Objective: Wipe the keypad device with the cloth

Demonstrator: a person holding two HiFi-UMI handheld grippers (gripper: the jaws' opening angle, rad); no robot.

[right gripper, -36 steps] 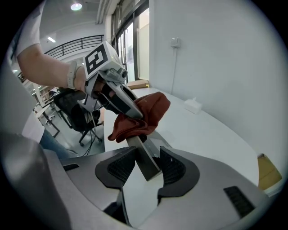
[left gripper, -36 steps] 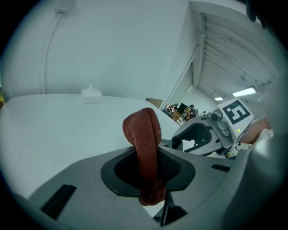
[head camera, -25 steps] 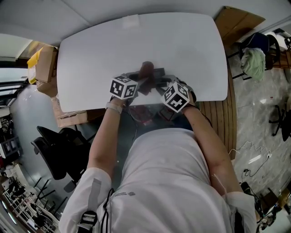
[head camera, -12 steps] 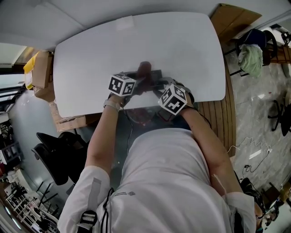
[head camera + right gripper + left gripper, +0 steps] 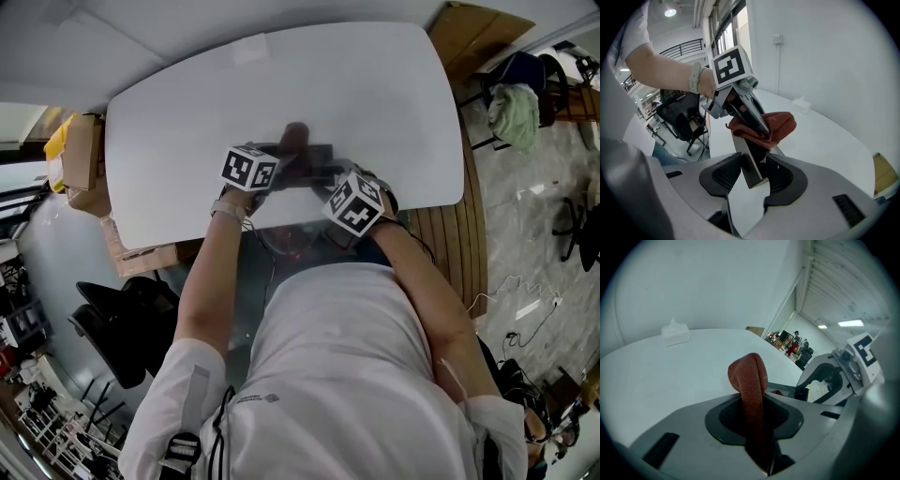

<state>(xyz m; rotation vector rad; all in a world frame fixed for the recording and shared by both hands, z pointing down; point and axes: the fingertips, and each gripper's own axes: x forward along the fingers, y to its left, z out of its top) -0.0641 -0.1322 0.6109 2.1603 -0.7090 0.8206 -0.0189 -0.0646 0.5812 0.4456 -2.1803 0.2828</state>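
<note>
Rust-red cloth point(image 5: 749, 380) is pinched only by a narrow fold, so a hard stroke could drag it out of the left gripper point(image 5: 755, 420). It could also bunch up, leaving bare jaw tips to scrape the keypad device point(image 5: 748, 163). The device is held by its lower end alone, so sideways pressure from the wipe could lever it round or slide it free. It would then drop onto the white surface point(image 5: 187, 112) near its front edge. The left gripper is closed tight on the cloth, whose loose bulge stands out past the jaws and rests against the device's upper end. The right gripper point(image 5: 752, 174) has its jaws fairly wide but clamped on the device's two sides, holding the slab tilted up above the surface between the two grippers.
</note>
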